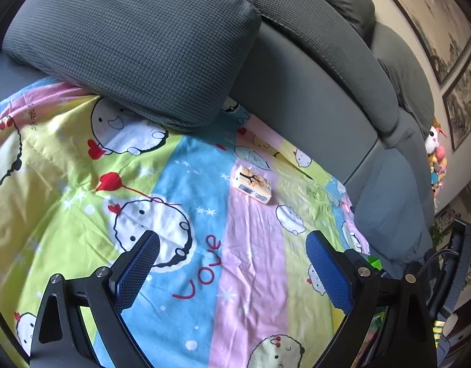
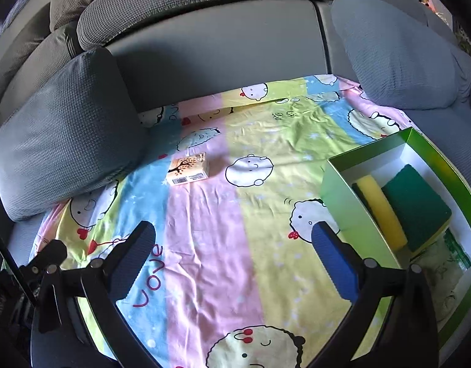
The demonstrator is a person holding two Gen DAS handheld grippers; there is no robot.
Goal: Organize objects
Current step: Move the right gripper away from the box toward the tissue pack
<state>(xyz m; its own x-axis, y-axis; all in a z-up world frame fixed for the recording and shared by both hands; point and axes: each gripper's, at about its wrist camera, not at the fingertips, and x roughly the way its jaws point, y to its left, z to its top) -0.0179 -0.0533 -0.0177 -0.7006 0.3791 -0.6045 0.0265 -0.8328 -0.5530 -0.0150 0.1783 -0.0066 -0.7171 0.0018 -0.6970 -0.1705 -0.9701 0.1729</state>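
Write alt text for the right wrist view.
The open right gripper hovers empty over a cartoon-print sheet on a grey sofa. A small tissue pack lies ahead, and a green box on the right holds two sponges.

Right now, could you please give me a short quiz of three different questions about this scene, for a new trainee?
1. True or false: the small tissue pack already lies inside the green box.
2. Multiple choice: what lies in the green box? A) two sponges B) a cup C) a toy.
3. Fill in: both the left gripper and the right gripper have their jaws ____.

Key:
1. False; it lies on the cartoon sheet, apart from the box.
2. A; one sponge shows its green side, the other stands on edge, yellow.
3. Open, with nothing between them.
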